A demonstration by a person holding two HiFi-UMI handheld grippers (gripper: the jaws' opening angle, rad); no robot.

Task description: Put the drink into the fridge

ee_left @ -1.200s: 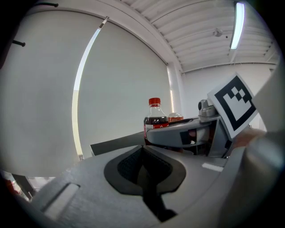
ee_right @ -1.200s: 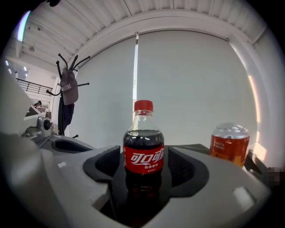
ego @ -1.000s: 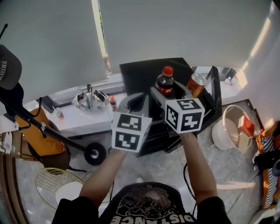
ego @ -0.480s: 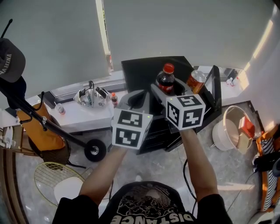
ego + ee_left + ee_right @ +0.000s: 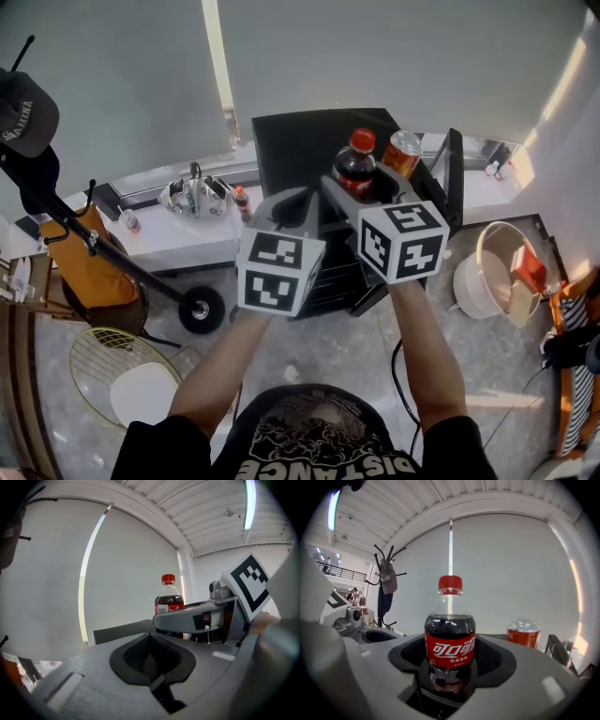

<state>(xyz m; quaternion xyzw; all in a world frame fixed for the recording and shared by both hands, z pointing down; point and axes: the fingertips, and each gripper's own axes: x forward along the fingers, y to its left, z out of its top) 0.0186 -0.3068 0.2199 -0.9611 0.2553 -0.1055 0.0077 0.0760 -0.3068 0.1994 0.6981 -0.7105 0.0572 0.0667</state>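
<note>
A cola bottle (image 5: 356, 167) with a red cap and red label stands upright in my right gripper (image 5: 362, 193), which is shut on its lower body (image 5: 450, 641). It hangs in front of a small black fridge (image 5: 298, 141). The fridge's door (image 5: 454, 176) stands open at the right. An orange drink can (image 5: 403, 153) stands on the fridge top, just right of the bottle (image 5: 523, 632). My left gripper (image 5: 292, 214) is beside the right one, shut, with nothing in its dark pads (image 5: 136, 656). The bottle (image 5: 168, 599) shows beyond it in the left gripper view.
A low white table (image 5: 164, 246) with small bottles and a metal rack stands left of the fridge. A coat stand with a cap (image 5: 28, 94) and an orange bag (image 5: 80, 272) is at the far left. A white bucket (image 5: 497, 272) sits at the right, a round wire seat (image 5: 117, 375) at the lower left.
Both grippers have shifted slightly up toward the fridge, the bottle still in the right one. The can now shows closer to the bottle's cap.
</note>
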